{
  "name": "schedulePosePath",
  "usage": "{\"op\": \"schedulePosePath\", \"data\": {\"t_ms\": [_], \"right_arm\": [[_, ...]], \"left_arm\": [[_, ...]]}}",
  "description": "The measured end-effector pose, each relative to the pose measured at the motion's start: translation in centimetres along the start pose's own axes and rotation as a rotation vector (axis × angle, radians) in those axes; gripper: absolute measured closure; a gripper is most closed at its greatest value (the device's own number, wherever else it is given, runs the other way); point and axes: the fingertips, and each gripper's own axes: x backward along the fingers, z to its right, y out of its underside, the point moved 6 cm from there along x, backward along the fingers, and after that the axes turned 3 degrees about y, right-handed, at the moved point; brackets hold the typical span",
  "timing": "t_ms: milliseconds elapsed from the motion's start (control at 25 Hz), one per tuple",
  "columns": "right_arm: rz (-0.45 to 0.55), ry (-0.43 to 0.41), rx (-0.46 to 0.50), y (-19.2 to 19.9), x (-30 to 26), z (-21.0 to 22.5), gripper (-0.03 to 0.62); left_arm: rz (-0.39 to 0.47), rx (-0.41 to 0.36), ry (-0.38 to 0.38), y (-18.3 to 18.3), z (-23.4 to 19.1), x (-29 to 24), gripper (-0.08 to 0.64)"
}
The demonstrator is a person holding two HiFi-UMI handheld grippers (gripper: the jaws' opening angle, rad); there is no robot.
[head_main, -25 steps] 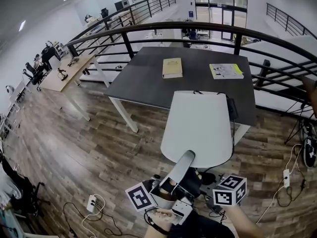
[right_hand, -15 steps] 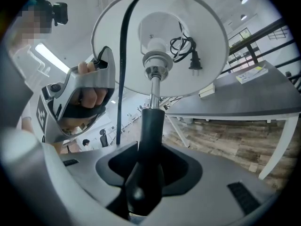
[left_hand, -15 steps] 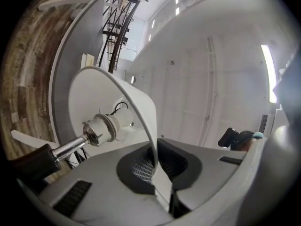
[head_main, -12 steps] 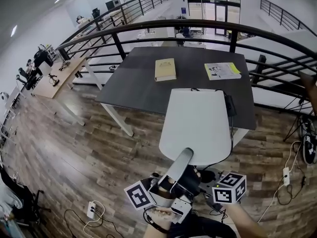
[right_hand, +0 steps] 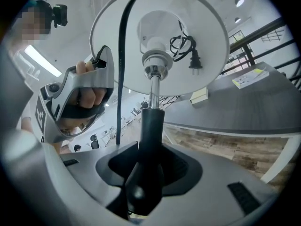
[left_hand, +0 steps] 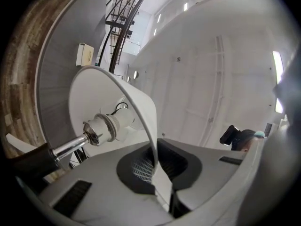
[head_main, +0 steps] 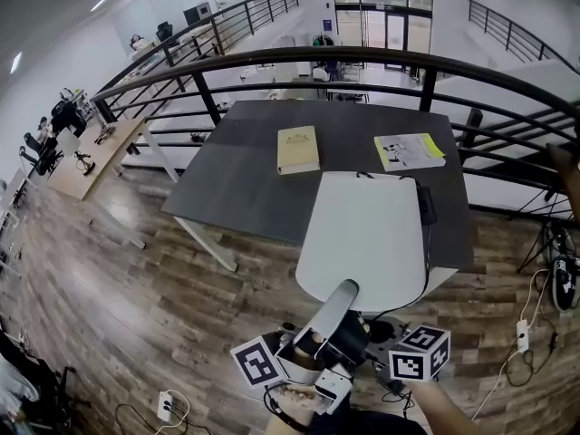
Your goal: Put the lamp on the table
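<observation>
Just short of the bench (head_main: 245, 179), over the floor (head_main: 136, 279), we hold the lamp (head_main: 372, 234) tilted: left gripper (left_hand: 160, 182) jaws pinched shut on the shade rim (left_hand: 141, 102), right gripper (right_hand: 146, 173) jaws spread wide, clamping the black stem (right_hand: 151, 126). We should lift it clear of the edge, steadying both grips.

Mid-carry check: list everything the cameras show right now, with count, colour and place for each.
lamp: one, white shade, black stem, held in both grippers in front of the table
table: one, dark grey, ahead by the railing
book: one, tan, on the table
leaflet: one, white with a yellow edge, on the table right of the book
railing: one, black, behind the table
power strips: two, white, on the wood floor, left and right
left gripper: one, grey, shut on the lamp's shade edge
right gripper: one, grey, shut on the stem
</observation>
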Motion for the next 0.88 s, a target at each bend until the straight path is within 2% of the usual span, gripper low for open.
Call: {"op": "schedulePosePath", "data": {"t_ms": [480, 880], "right_arm": [[0.031, 0.044, -0.023, -7.5, -7.0, 5.6, 0.43], [0.038, 0.059, -0.049, -10.3, -11.0, 9.2, 0.43]], "left_arm": [[-0.045, 0.026, -0.001, -9.2, -4.9, -5.9, 0.548], [-0.066, 0.052, -0.012, -13.7, -8.7, -8.4, 0.548]]}}
